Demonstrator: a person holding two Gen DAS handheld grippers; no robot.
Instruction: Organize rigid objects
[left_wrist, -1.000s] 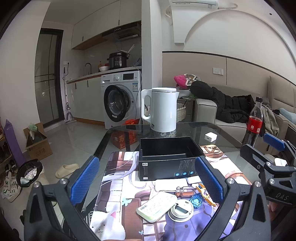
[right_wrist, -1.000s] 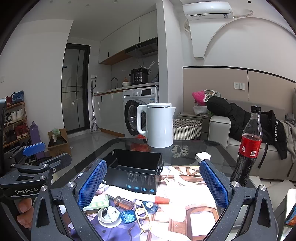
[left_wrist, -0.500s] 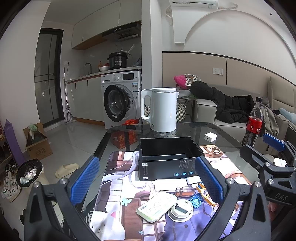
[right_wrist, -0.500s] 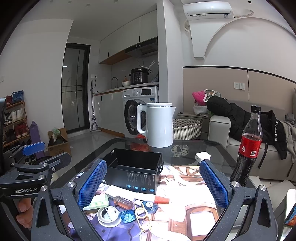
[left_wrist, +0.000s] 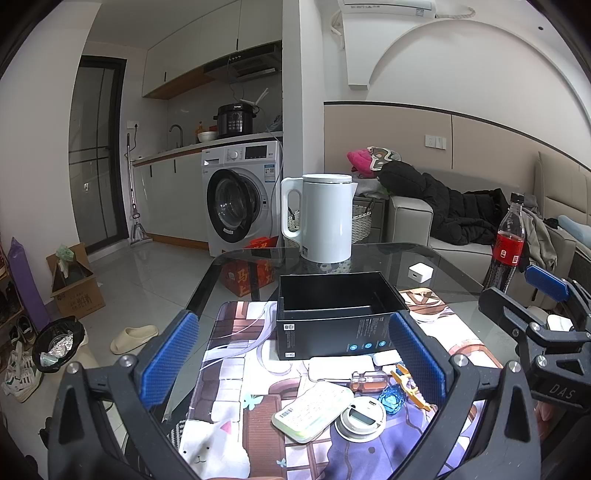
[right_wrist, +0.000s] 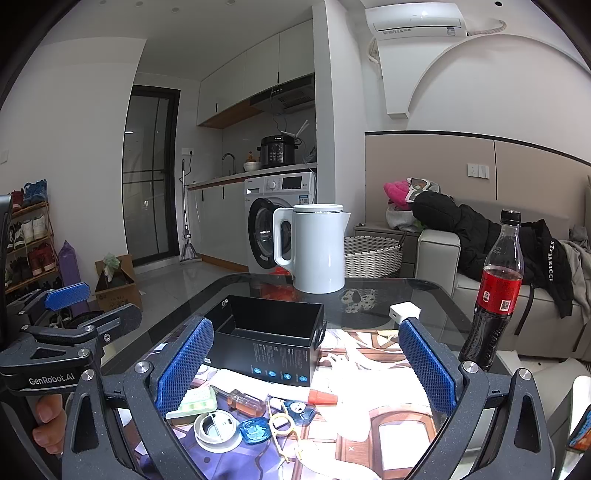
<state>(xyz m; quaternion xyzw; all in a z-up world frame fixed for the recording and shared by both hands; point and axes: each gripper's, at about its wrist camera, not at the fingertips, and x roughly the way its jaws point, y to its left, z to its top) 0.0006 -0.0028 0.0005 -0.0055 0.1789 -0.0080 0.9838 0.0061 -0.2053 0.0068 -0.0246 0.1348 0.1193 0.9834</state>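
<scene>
Blue ribbed pads line both claws, and each hangs spread wide with nothing between its fingers: the left claw (left_wrist: 295, 363) over the near edge of the glass surface (left_wrist: 436, 266), the right claw (right_wrist: 306, 365) beside it toward the right edge. Nearest, on the printed mat (left_wrist: 236, 354) that covers the near part of the surface, lies a loose cluster of small things: a pale green flat case (left_wrist: 313, 410), a round white disc (left_wrist: 361, 413) touching it, a blue faceted piece (left_wrist: 392, 396), a yellow plastic ring piece (right_wrist: 281, 424) and a small screwdriver with a clear orange handle (left_wrist: 369, 379). Just behind them rest two white flat pieces (left_wrist: 341, 366), close against the front wall of an open black box (left_wrist: 334, 317) that stands upright near the middle of the surface. Farther back, a small white cube (left_wrist: 420, 273) sits on bare glass toward the right, and a cola bottle (right_wrist: 495, 295) stands at the right edge. At the far edge stands a white kettle (left_wrist: 325, 218), handle to the left.
</scene>
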